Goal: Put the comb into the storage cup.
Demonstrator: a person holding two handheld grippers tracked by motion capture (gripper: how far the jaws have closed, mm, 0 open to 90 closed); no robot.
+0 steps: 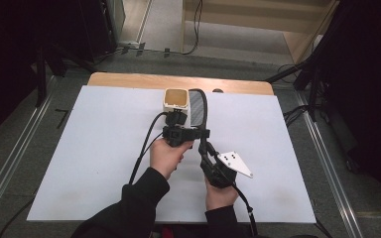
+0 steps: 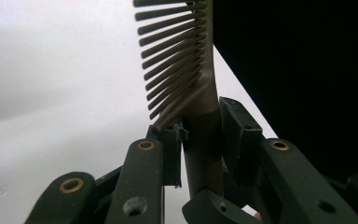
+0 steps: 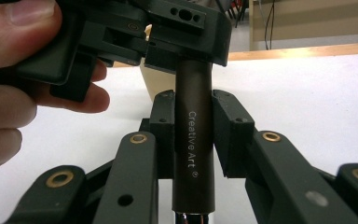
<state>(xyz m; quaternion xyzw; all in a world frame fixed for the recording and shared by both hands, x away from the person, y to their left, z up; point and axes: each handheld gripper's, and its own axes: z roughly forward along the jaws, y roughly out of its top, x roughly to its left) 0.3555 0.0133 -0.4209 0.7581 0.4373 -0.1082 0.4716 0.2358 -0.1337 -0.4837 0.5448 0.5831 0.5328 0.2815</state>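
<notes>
From my remote station, my left gripper (image 1: 179, 128) sits low over the middle of the table, jaws pressed shut on the comb's handle (image 2: 204, 154), my left hand (image 1: 166, 156) wrapped under its body. My right gripper (image 1: 204, 148) angles in just beside it, jaws flanking the same handle; whether their pads truly press is hard to tell. Both dark-sleeved forearms reach in side by side.
</notes>
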